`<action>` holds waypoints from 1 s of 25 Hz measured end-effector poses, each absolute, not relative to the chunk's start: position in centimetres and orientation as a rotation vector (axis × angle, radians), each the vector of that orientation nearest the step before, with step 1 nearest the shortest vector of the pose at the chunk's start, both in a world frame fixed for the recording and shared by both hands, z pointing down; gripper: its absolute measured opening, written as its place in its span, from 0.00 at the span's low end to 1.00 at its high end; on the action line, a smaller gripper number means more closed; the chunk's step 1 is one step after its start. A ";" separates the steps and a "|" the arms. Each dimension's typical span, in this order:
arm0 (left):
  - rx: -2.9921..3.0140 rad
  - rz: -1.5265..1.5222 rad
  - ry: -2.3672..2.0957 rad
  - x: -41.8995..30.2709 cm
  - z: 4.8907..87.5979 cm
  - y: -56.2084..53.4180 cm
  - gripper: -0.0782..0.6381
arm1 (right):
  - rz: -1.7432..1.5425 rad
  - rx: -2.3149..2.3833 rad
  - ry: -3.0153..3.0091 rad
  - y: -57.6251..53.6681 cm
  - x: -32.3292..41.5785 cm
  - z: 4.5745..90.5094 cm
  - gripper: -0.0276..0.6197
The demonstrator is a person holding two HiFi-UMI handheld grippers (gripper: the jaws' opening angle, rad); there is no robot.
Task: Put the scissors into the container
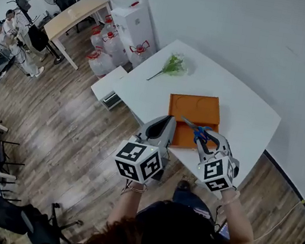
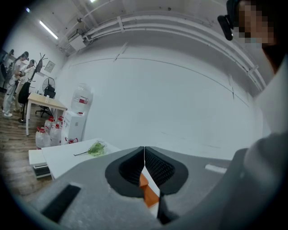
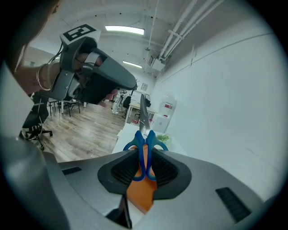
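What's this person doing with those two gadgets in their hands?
A person stands at a white table with a hand-held gripper in each hand. The right gripper is clamped on the blue handles of the scissors, blades pointing away, and holds them in the air over the orange container; they are not in it yet. The left gripper is shut and empty, beside it. A green sprig lies at the table's far end.

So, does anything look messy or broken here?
Nothing looks spilled or broken. The blue-handled scissors are pinched in the right hand-held gripper over the flat orange tray, not in it yet. A green plant sprig lies on the white table.
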State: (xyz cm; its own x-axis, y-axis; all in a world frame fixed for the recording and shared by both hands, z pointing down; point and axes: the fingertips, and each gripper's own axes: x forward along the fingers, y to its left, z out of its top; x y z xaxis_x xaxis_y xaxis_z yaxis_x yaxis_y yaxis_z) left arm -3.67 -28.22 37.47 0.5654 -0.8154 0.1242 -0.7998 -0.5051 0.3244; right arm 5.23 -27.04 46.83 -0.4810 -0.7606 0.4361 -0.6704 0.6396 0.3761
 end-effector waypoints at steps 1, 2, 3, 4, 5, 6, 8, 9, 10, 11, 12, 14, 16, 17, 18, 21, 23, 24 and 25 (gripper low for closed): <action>2.452 -0.060 -1.323 -3.6 37.6 -28.5 0.13 | -0.205 1.095 -2.277 -27.3 5.3 47.3 0.17; 2.448 -0.056 -1.325 -3.5 37.7 -28.7 0.13 | -0.205 1.078 -2.269 -27.6 5.4 47.7 0.17; 2.443 -0.054 -1.327 -3.5 37.8 -28.9 0.13 | -0.205 1.060 -2.261 -27.8 5.4 48.2 0.17; 2.440 -0.052 -1.328 -3.4 37.9 -29.2 0.13 | -0.207 1.041 -2.253 -28.1 5.4 48.6 0.17; 2.437 -0.050 -1.330 -3.4 38.0 -29.5 0.13 | -0.212 1.021 -2.245 -28.5 5.4 49.1 0.17; 2.436 -0.049 -1.332 -3.3 38.1 -29.8 0.13 | -0.218 1.000 -2.237 -28.9 5.4 49.7 0.17; 2.432 -0.046 -1.338 -3.2 38.3 -30.2 0.13 | -0.235 0.954 -2.218 -29.5 5.5 50.8 0.17; 2.430 -0.045 -1.341 -3.2 38.3 -30.4 0.13 | -0.243 0.931 -2.207 -29.7 5.5 51.3 0.17; 2.427 -0.044 -1.344 -3.2 38.4 -30.5 0.13 | -0.249 0.909 -2.196 -29.9 5.5 51.8 0.17; 2.423 -0.043 -1.347 -3.1 38.4 -30.7 0.13 | -0.252 0.888 -2.185 -30.1 5.6 52.4 0.17; 2.419 -0.042 -1.350 -3.1 38.5 -30.8 0.13 | -0.255 0.867 -2.174 -30.3 5.7 52.9 0.17; 2.411 -0.039 -1.357 -3.2 38.6 -31.3 0.13 | -0.260 0.823 -2.152 -30.7 5.7 54.1 0.17; 2.403 -0.037 -1.366 -3.2 38.8 -31.6 0.13 | -0.271 0.775 -2.127 -31.1 5.9 55.4 0.16; 2.398 -0.036 -1.370 -3.2 38.9 -31.8 0.13 | -0.277 0.750 -2.112 -31.2 5.9 56.0 0.16; 2.393 -0.035 -1.373 -3.3 39.0 -31.9 0.13 | -0.282 0.726 -2.099 -31.3 6.0 56.7 0.16; 2.378 -0.034 -1.381 -3.3 39.3 -32.3 0.13 | -0.295 0.660 -2.061 -31.7 6.1 58.5 0.16; 2.368 -0.034 -1.384 -3.3 39.6 -32.6 0.13 | -0.300 0.614 -2.035 -32.0 6.1 59.8 0.16; 2.363 -0.034 -1.387 -3.4 39.9 -32.8 0.13 | -0.301 0.592 -2.022 -32.1 6.1 60.5 0.16; 2.358 -0.034 -1.389 -3.4 40.1 -32.9 0.13 | -0.300 0.571 -2.009 -32.2 6.0 61.2 0.16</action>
